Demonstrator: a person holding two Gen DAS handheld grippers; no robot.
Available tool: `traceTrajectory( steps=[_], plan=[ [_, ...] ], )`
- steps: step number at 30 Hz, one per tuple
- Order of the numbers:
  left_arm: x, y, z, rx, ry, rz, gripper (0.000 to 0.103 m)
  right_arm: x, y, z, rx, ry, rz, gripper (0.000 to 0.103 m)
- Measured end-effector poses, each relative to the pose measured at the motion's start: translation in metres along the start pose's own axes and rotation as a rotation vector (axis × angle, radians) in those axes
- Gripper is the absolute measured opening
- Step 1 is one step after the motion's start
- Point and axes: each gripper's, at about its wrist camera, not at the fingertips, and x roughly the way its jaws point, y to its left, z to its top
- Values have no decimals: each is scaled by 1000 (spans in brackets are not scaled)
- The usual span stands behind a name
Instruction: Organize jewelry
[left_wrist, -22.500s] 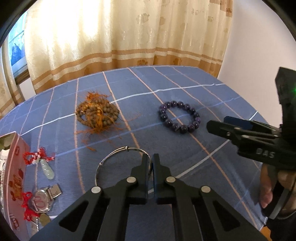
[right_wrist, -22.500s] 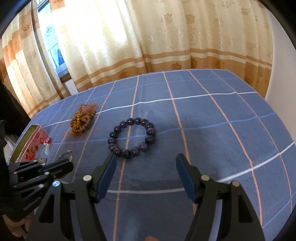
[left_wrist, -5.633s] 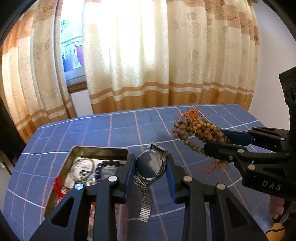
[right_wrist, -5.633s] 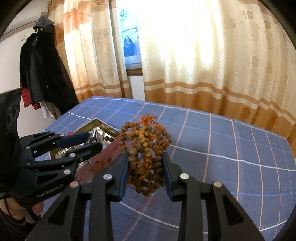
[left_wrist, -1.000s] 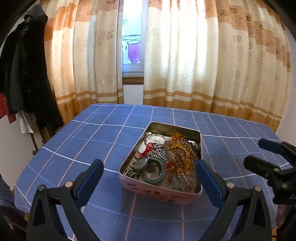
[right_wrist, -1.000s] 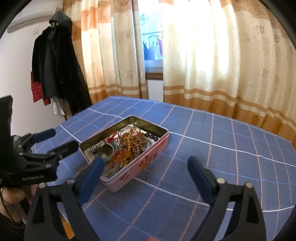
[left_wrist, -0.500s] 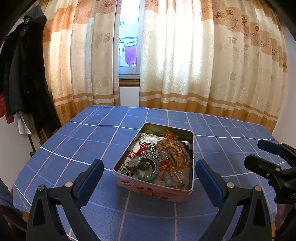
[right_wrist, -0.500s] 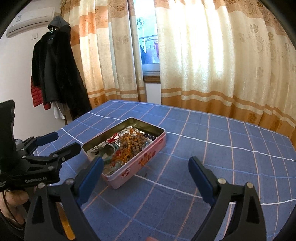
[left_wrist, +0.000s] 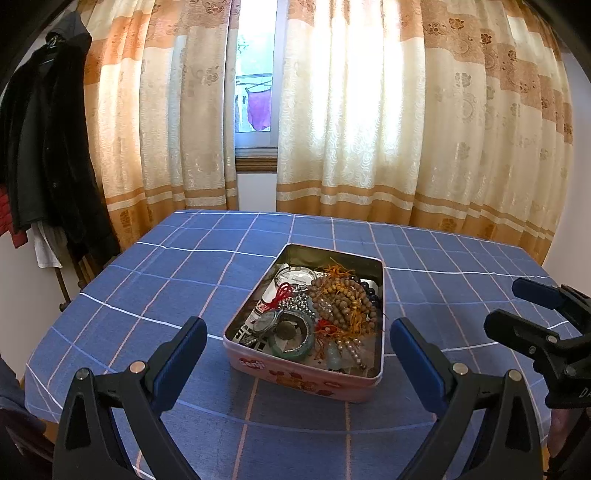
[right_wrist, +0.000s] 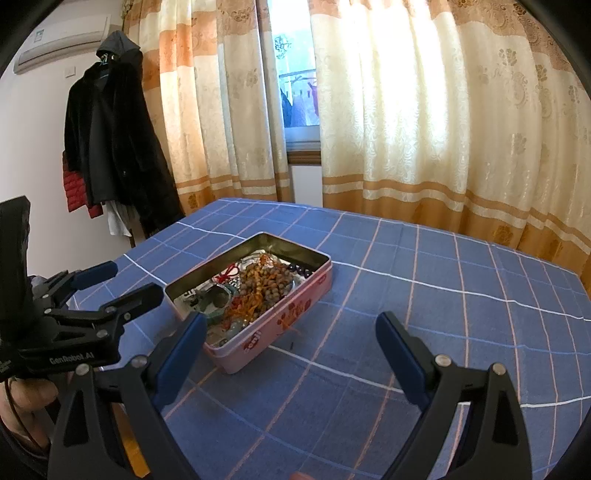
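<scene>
A pink tin box (left_wrist: 295, 380) stands open on the blue checked tablecloth; it also shows in the right wrist view (right_wrist: 295, 306). It holds the jewelry: a brown wooden bead string with orange tassels (left_wrist: 343, 299), a wristwatch (left_wrist: 267, 319), a green bangle (left_wrist: 291, 347), a dark purple bead bracelet (left_wrist: 371, 290) and red cord charms (left_wrist: 282, 293). My left gripper (left_wrist: 299, 363) is open and empty, held back in front of the tin. My right gripper (right_wrist: 290, 356) is open and empty, to the tin's right front.
The table (left_wrist: 155, 280) is covered by the blue cloth with white and orange lines. Curtains (left_wrist: 369, 129) and a window stand behind it. A dark coat (right_wrist: 110, 133) hangs on the left wall. The table's near edge is close to both grippers.
Both grippers have drawn back and risen a little from the tin over the last second. The watch and wooden beads held earlier now lie in the tin.
</scene>
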Motion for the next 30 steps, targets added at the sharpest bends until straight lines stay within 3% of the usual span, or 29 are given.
traceTrajectory(
  steps=[30],
  plan=[
    [2, -2, 2, -31, -13, 37, 100, -2, -7, 0, 2, -12, -1, 95]
  ],
)
